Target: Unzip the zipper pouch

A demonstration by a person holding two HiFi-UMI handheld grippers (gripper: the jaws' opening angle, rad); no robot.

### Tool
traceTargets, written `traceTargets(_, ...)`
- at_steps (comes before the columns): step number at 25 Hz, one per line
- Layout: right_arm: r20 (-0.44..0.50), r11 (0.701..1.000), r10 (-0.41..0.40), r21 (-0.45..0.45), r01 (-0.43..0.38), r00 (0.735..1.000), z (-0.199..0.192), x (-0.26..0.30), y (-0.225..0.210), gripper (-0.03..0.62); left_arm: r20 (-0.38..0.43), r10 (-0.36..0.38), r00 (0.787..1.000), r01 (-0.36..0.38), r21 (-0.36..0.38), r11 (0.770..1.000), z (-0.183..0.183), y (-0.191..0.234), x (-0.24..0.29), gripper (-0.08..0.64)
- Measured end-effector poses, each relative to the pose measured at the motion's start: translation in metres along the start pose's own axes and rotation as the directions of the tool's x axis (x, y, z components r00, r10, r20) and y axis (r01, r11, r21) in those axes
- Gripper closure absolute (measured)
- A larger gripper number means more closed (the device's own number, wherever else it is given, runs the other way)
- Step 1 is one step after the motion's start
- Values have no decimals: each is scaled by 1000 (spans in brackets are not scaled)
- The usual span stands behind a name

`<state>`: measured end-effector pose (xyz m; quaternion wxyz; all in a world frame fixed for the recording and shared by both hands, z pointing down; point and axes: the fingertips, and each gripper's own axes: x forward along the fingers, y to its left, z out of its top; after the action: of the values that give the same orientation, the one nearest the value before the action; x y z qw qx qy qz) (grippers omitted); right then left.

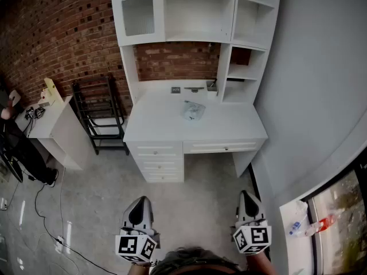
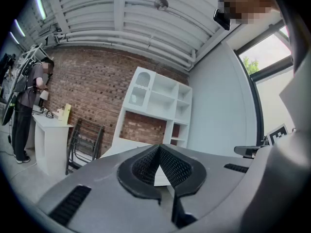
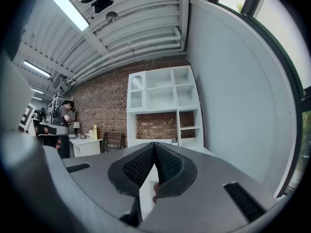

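Two matching hand-held tools sit low in the head view, the left gripper (image 1: pixel 141 199) at 7 o'clock and the right gripper (image 1: pixel 245 193) at 5 o'clock. Each has a smooth, pale grey shell that tapers to a point around a black teardrop-shaped centre. Behind them ride the left cube (image 1: pixel 136 248) and the right cube (image 1: pixel 253 239), faced with black-and-white square markers. In the left gripper view, black pads (image 2: pixel 177 169) carry a fine grid texture, and a dark ribbed slot (image 2: pixel 70 205) is cut into the shell at 8 o'clock.
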<state>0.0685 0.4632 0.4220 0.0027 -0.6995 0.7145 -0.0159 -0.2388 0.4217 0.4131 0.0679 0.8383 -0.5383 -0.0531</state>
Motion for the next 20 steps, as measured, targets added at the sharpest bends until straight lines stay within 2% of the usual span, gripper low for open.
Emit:
traceTargets(5, -13, 1000, -28, 3, 28, 1000, -1, -4, -2, 594, -14, -12, 1000, 13, 25, 1000, -1, -1, 3, 560)
traceTargets(12, -14, 1000, -26, -13, 26, 1000, -6, -3, 0, 594, -26, -36, 999, 38, 53, 998, -4, -7, 7, 560)
traceTargets(16, -17, 1000, -29, -9, 29, 999, -10, 0, -2, 594, 9, -50, 999, 49, 64, 997, 1, -8, 6, 560)
traceTargets(19, -18, 1000, -12, -16, 11, 1000, -14, 4, -6, 591, -22, -71, 997, 73, 77, 994, -7, -14, 13, 556)
traceTargets(20, -24, 1000, 11, -11, -11, 1000, -16, 7, -5, 546, -41, -90, 995, 93, 81, 992, -10, -17, 17, 502)
